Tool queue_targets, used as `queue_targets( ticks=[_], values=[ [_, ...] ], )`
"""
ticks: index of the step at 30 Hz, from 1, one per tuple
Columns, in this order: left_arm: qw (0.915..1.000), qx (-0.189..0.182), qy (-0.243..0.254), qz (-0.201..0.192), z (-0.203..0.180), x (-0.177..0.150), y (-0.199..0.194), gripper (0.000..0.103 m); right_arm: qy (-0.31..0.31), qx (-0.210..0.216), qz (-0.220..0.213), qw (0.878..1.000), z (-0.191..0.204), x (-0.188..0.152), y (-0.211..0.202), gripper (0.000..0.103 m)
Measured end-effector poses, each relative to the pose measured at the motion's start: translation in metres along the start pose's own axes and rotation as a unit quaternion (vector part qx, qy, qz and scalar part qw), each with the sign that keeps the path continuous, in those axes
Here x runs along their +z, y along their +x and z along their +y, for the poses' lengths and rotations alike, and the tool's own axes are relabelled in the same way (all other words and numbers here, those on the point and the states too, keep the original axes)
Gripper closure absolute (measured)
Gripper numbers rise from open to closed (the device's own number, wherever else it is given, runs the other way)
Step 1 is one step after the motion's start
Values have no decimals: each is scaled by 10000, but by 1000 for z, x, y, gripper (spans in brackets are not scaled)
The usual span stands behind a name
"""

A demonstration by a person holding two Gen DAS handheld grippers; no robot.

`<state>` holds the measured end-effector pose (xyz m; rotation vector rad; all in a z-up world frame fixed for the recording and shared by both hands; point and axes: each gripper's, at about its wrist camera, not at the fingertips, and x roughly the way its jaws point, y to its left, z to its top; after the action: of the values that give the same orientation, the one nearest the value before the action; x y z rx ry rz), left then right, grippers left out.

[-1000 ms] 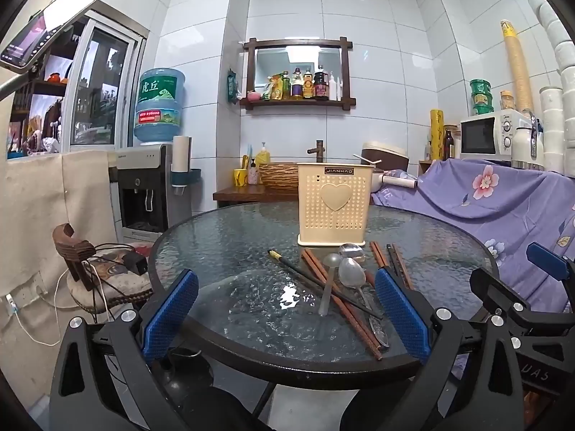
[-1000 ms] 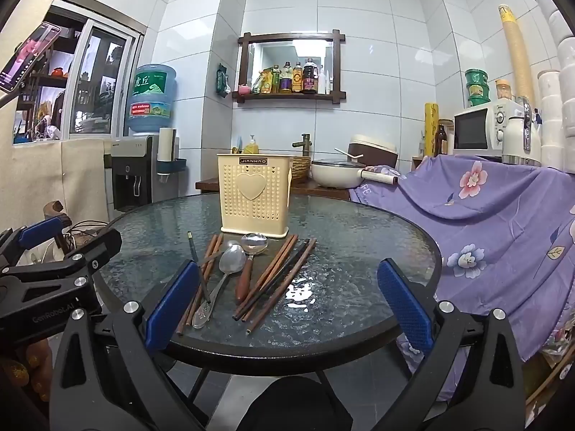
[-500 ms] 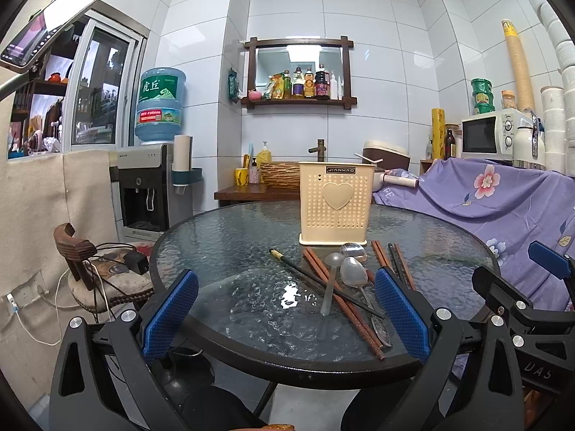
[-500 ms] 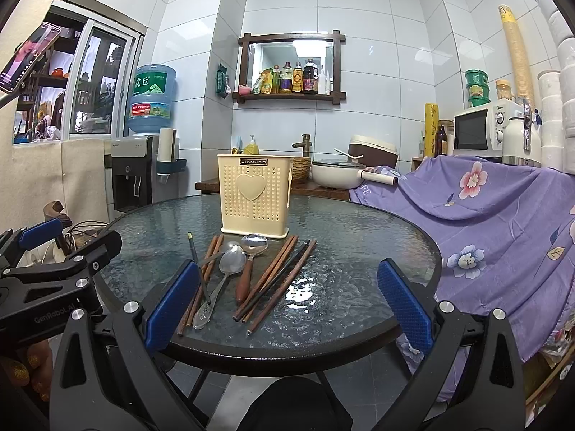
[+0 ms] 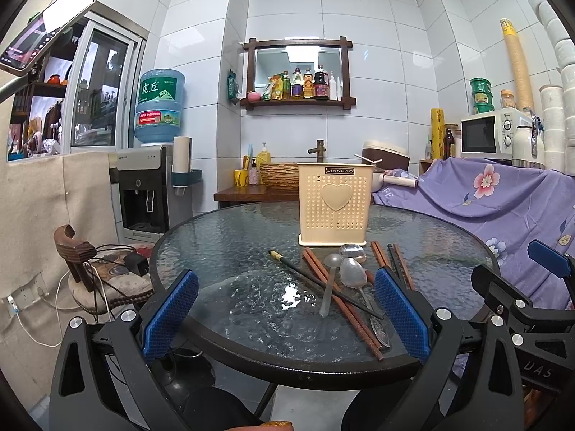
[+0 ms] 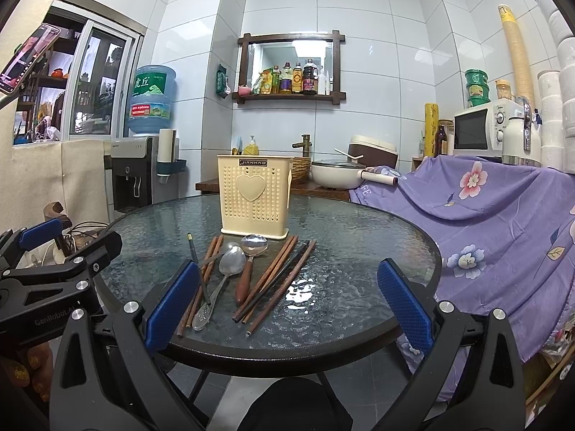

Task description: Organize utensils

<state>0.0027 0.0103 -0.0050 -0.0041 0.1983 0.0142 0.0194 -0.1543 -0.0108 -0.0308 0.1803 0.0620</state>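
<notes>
Round glass-topped table (image 6: 359,251), dark rim, stands in a white-tiled room. Water dispenser (image 5: 143,186) at left carries a blue bottle (image 5: 160,106). Wall shelf with dark wooden frame (image 5: 298,72) holds a row of sauce bottles (image 5: 305,84). Purple floral cloth (image 6: 485,208) drapes over furniture at right; white microwave (image 6: 481,129) sits above it, white thermos (image 6: 521,140) just beside. Cream pan (image 6: 334,177) rests on a wooden counter behind the table, near a brass tap (image 6: 305,145). Phone on a mount (image 5: 43,32) at upper left.
</notes>
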Motion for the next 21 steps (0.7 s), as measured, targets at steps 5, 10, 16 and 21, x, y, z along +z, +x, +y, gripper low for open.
queue_targets(
  ticks=[5, 10, 16, 21],
  values=[
    [10000, 4, 17, -3, -2, 1, 0, 6, 9, -3, -5, 10000, 0, 0, 0, 5],
    [10000, -1, 6, -5, -2, 1, -1, 6, 5, -6, -4, 10000, 0, 1, 1, 5],
    [10000, 3, 10, -7, -1, 2, -1, 6, 9, -8, -9, 10000, 0, 0, 1, 5],
    [10000, 4, 15, -2, -2, 2, -1, 6, 10, -8, -8, 10000, 0, 0, 1, 5]
  ],
)
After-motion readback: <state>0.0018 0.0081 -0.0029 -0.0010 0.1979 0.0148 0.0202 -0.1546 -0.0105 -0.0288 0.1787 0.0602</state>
